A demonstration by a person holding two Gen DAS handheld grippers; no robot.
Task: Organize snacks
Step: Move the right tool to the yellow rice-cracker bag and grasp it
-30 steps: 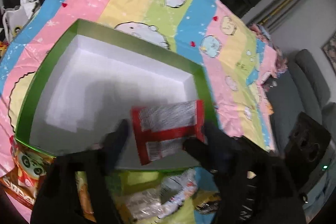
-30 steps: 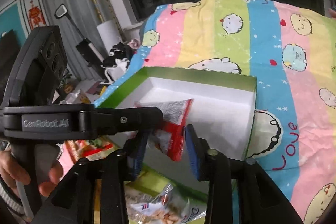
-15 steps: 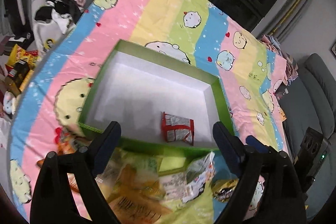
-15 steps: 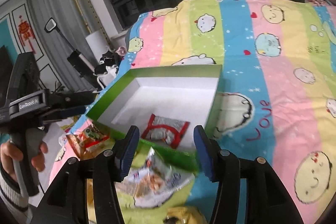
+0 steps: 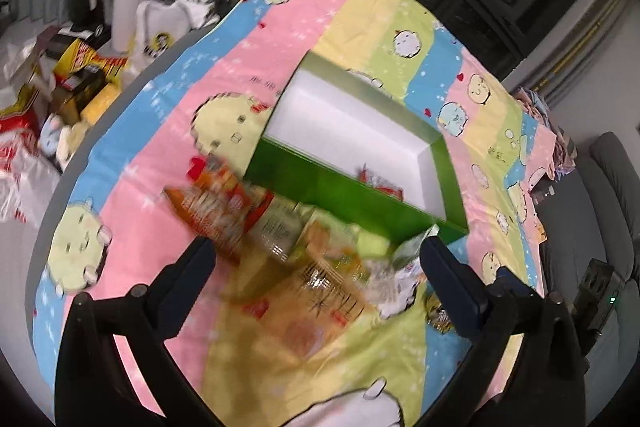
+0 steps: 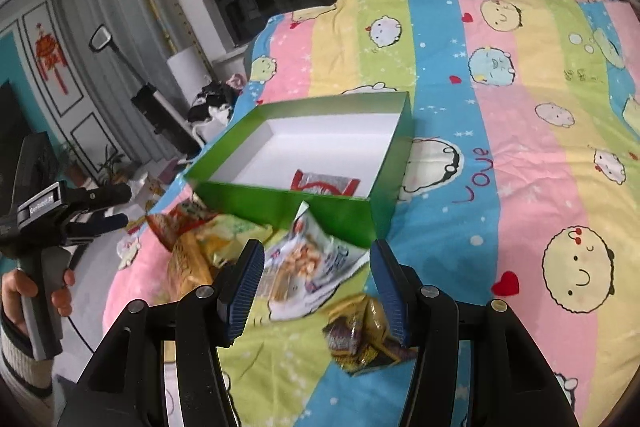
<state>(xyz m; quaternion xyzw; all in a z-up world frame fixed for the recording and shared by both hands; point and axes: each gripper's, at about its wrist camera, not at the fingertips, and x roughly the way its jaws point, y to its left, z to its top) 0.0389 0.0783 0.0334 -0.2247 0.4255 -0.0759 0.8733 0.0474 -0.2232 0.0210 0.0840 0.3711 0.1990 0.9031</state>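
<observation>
Green cardboard forms the walls of an open box (image 6: 280, 201) with a white inside, sitting on a striped cartoon-print bedsheet (image 6: 520, 131). Inside it lies a single red and silver snack packet (image 6: 325, 183), flat on the floor against the near wall; in the left wrist view only its top edge (image 5: 380, 183) shows above that wall. The rest of the box floor is bare white.

Just outside the near wall lies a loose pile of snacks on the sheet: an orange-red bag (image 6: 182, 221) at the left end, a yellow-brown bag (image 6: 188, 267) beside it, a clear-and-white packet of puffed pieces (image 6: 308, 267) leaning against the box wall, and a dark gold-and-purple wrapper (image 6: 366, 331) nearest the camera. In the left wrist view this pile is blurred.

The right gripper (image 6: 316, 287) hangs above the pile with its jaws spread wide and nothing between them. The left gripper (image 5: 316, 267) is likewise wide apart and holds nothing, over the pile's left part; the right wrist view shows it (image 6: 100, 211) off to the left, gripped by a hand (image 6: 36, 291).
</observation>
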